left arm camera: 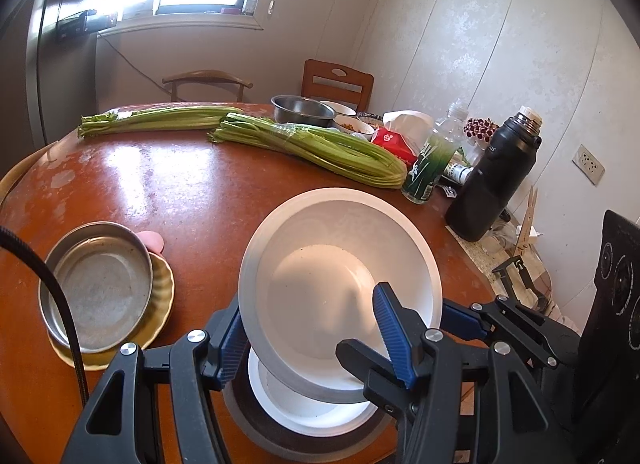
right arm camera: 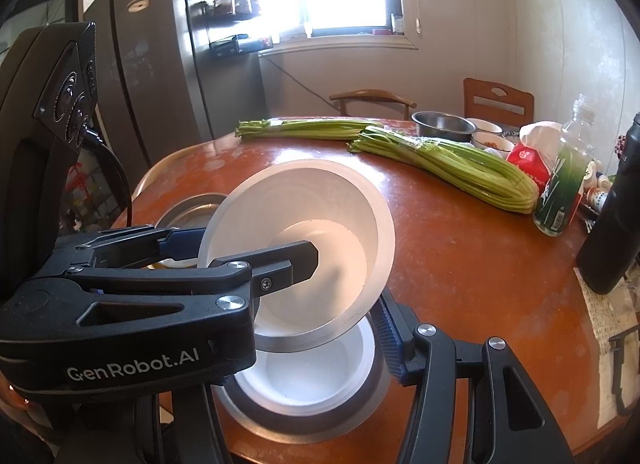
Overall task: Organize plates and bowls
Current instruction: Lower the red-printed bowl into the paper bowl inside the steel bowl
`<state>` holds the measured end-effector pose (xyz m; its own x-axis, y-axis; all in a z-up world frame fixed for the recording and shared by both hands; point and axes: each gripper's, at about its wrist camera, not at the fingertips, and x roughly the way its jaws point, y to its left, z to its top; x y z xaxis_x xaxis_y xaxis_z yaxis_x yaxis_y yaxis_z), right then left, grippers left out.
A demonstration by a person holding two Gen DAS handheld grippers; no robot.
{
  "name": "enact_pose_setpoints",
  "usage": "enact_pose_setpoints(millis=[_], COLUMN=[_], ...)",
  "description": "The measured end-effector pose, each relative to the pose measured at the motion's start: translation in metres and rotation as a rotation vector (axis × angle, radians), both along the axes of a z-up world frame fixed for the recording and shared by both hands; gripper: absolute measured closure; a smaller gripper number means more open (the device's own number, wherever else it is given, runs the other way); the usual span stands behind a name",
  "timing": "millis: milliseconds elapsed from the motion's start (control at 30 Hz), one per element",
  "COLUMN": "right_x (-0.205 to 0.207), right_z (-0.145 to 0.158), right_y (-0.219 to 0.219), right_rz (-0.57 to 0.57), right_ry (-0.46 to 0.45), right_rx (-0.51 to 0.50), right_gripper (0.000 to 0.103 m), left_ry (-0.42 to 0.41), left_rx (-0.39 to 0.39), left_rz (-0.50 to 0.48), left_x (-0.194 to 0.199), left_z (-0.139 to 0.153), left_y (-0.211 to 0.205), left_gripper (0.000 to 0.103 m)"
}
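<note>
A white bowl (left arm camera: 320,264) (right arm camera: 320,199) with a grey outside hangs tilted above a second, matching bowl (left arm camera: 312,416) (right arm camera: 304,380) that stands on the brown round table (left arm camera: 180,191). My left gripper (left arm camera: 308,304) (right arm camera: 256,248) is shut on the bowl's left wall, one finger inside and one outside. My right gripper (left arm camera: 400,328) is shut on its right wall the same way. In the right wrist view only its outer blue finger (right arm camera: 386,328) shows; the other is hidden behind the left gripper. A steel dish (left arm camera: 100,288) rests on a yellow scalloped plate (left arm camera: 162,304) at the left.
Two celery bunches (left arm camera: 320,147) (left arm camera: 160,119) lie across the far half of the table. Behind them stand a steel bowl (left arm camera: 302,108) and small dishes. A green bottle (left arm camera: 428,167), a red tissue pack (left arm camera: 394,143) and a black flask (left arm camera: 496,179) crowd the right. A person's fingertip (left arm camera: 152,242) touches the steel dish.
</note>
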<state>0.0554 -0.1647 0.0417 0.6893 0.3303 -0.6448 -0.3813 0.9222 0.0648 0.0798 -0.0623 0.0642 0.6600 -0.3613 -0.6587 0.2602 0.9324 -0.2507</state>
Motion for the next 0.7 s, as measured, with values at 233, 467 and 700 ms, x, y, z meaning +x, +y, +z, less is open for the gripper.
enact_pose_setpoints(millis=[233, 467, 700], right_x=[-0.012, -0.021, -0.026], right_z=[-0.002, -0.001, -0.005], right_y=[0.000, -0.002, -0.004], right_rz=[0.001, -0.003, -0.003], right_ry=[0.004, 0.003, 0.017], right_rx=[0.005, 0.000, -0.012], right_gripper=[0.045, 0.045, 0.045], left_ry=[0.009, 0.008, 0.027], left_rx=[-0.008, 0.001, -0.005], left_rz=[0.006, 0.003, -0.009], left_x=[-0.010, -0.018, -0.021], left_z=[-0.004, -0.005, -0.010], left_y=[0.001, -0.003, -0.005], left_gripper=[0.044, 0.044, 0.044])
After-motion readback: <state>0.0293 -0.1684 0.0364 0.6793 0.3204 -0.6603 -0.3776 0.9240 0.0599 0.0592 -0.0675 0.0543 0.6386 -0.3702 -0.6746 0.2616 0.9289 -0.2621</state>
